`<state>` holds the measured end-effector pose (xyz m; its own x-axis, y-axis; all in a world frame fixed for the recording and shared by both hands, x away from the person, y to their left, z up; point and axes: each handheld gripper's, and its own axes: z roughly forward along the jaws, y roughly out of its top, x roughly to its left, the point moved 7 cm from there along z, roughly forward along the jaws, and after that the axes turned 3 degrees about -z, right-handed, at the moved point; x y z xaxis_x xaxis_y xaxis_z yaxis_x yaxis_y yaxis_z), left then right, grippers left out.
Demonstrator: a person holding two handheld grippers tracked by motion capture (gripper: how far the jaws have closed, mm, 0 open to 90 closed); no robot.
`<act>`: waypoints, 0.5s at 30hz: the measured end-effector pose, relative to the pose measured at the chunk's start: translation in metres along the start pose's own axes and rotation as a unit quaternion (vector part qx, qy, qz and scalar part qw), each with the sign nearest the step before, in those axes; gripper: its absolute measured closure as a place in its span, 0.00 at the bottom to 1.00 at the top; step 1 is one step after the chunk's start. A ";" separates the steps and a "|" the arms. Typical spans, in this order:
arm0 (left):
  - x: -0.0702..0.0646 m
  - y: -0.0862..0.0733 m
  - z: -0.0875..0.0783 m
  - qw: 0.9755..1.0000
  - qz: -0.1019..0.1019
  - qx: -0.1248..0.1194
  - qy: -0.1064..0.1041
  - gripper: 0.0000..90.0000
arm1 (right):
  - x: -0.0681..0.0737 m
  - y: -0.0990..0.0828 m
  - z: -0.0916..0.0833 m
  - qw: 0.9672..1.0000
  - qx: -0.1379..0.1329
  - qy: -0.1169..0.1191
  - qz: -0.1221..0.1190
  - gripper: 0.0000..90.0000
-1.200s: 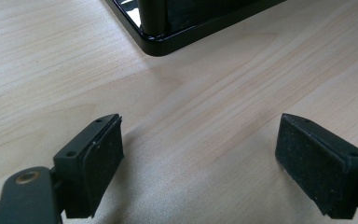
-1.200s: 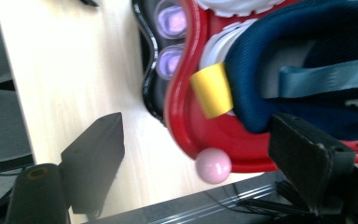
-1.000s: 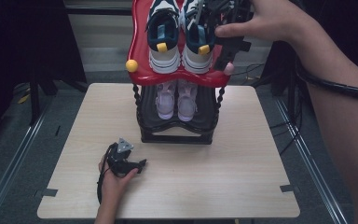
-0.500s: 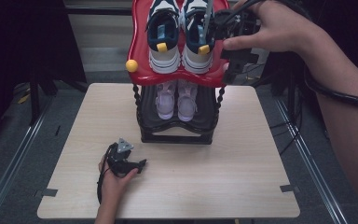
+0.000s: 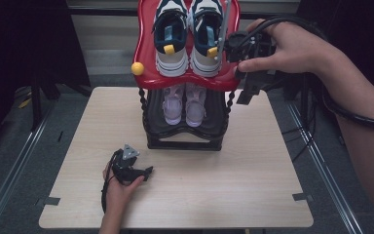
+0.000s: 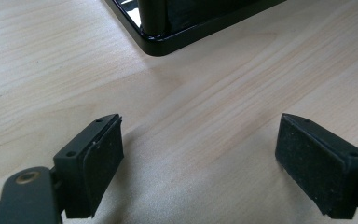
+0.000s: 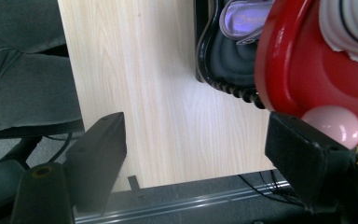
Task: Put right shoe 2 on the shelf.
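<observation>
Wood table: R gripper open by red shelf.

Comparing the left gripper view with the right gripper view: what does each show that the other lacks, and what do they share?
Left gripper view alone: the black base corner of the shoe rack standing on the table, seen low and close, between the open left gripper.

Right gripper view alone: the red top shelf, a pink ball knob at its corner, a lilac shoe on the lower shelf, a grey trouser leg and the open right gripper.

Both: the pale wooden table, and nothing between the jaws.
</observation>
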<state>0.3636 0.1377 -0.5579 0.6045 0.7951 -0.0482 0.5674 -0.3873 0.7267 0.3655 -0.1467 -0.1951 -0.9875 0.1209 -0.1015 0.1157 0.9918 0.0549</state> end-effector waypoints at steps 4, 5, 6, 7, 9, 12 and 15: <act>0.000 0.000 0.000 1.000 -0.001 0.000 -0.001 0.16 | 0.008 -0.007 0.007 1.000 -0.006 0.006 0.004 0.23; 0.000 0.000 0.000 1.000 -0.002 0.000 -0.001 0.16 | 0.009 -0.008 0.008 1.000 -0.005 0.006 0.006 0.23; 0.000 0.000 0.000 1.000 -0.002 0.000 -0.001 0.16 | 0.010 -0.010 0.010 1.000 -0.006 0.007 0.004 0.23; 0.000 0.000 0.000 1.000 -0.002 0.000 -0.001 0.16 | 0.012 -0.011 0.011 1.000 -0.008 0.010 0.004 0.23; 0.000 0.000 0.000 1.000 -0.002 0.000 -0.001 0.16 | 0.012 -0.013 0.013 1.000 -0.010 0.010 0.001 0.23; 0.000 0.000 0.000 1.000 -0.002 0.000 -0.001 0.16 | 0.018 -0.020 0.020 1.000 -0.006 0.017 0.006 0.23; 0.000 0.000 0.000 1.000 -0.002 0.000 -0.001 0.16 | 0.020 -0.023 0.026 1.000 -0.010 0.021 0.004 0.23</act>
<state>0.3634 0.1374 -0.5580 0.6032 0.7958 -0.0532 0.5703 -0.3837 0.7263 0.3461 -0.1664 -0.2241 -0.9901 0.1267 -0.0600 0.1221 0.9896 0.0758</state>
